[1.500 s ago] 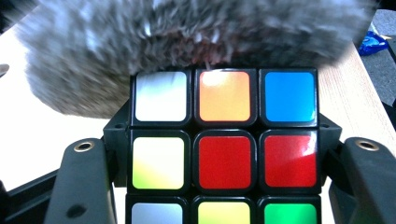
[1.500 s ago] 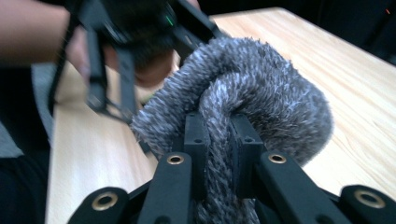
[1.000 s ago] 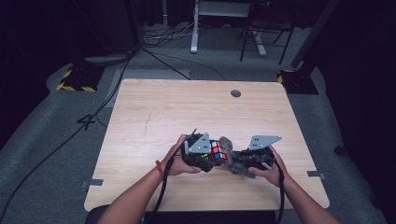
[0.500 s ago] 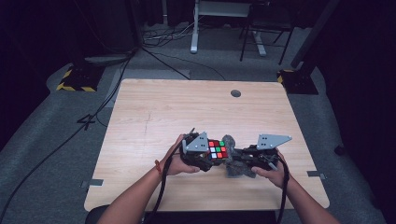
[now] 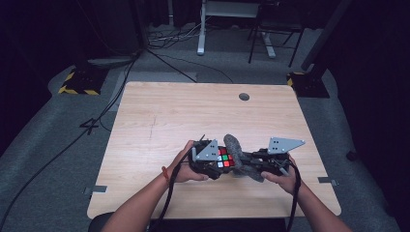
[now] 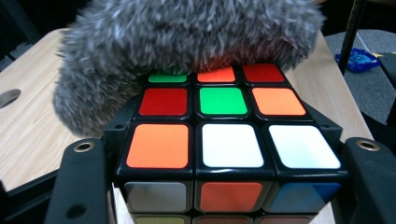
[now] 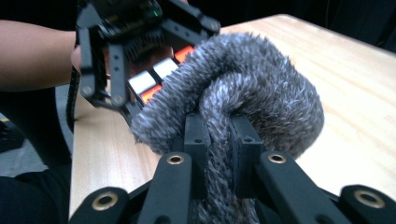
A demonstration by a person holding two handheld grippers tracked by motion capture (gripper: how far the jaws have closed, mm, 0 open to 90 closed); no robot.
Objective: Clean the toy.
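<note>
I hold the cube [image 6: 224, 140] in my left gripper [image 5: 212, 162], jaws clamped on its sides just above the table [image 5: 193, 116] — rigid, slick plastic, best gripped on flat faces. My right gripper [image 7: 217, 135] pinches the cloth [image 7: 243, 93] — soft, light, fluffy — draped against the cube's top.

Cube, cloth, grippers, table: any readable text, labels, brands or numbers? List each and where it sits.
No readable text in any view.
Rubik's cube, held in the left gripper: plain colour stickers, no logo or print.
Grey fuzzy cloth, clamped in the right gripper: no tag.
Blue packet on the floor: print too blurred to read.
Table: bare wood, no markings.
</note>
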